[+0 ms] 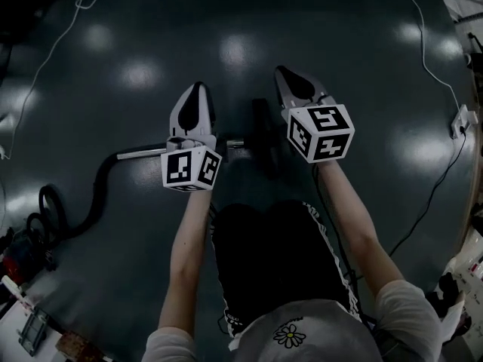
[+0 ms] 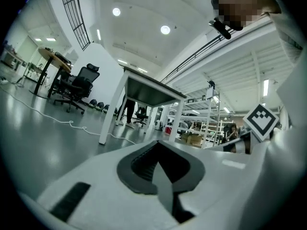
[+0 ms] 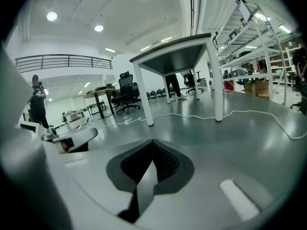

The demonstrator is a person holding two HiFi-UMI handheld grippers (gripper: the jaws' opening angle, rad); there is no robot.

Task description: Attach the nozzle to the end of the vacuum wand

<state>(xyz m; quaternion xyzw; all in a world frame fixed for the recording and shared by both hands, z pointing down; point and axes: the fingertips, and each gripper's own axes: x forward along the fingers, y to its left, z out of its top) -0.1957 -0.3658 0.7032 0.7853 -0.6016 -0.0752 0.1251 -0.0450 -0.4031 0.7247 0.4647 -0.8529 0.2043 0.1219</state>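
- The left tongs (image 1: 198,89) are held up over the dark floor (image 1: 226,21), with the tips pointing to 12 o'clock. The two jaws are pressed together and there is nothing in them
- The right tongs (image 1: 281,72) are at 3 o'clock from the left ones, with the tips leaning toward 11 o'clock. Their jaws are pressed together too and pinch nothing
- The shiny vacuum wand (image 1: 139,153) lies flat on the floor. It sticks out at 9 o'clock from under the left tongs, and a short bit shows again at 3 o'clock
- The black nozzle (image 1: 264,130) lies on the floor between the two tongs, right at the end of the wand. It is too dark to tell if the two are joined
- A black hose (image 1: 90,202) bends away from the wand toward 7 o'clock
- Each pair of tongs has a cube (image 1: 191,170) with black and white square marks. They are shapes, not words
- The person's top shows a small daisy picture (image 1: 289,335) at 6 o'clock in the head view
- A white cord (image 1: 72,17) lies on the floor at 10 o'clock
- A white table (image 3: 177,56) stands ahead in the right gripper view
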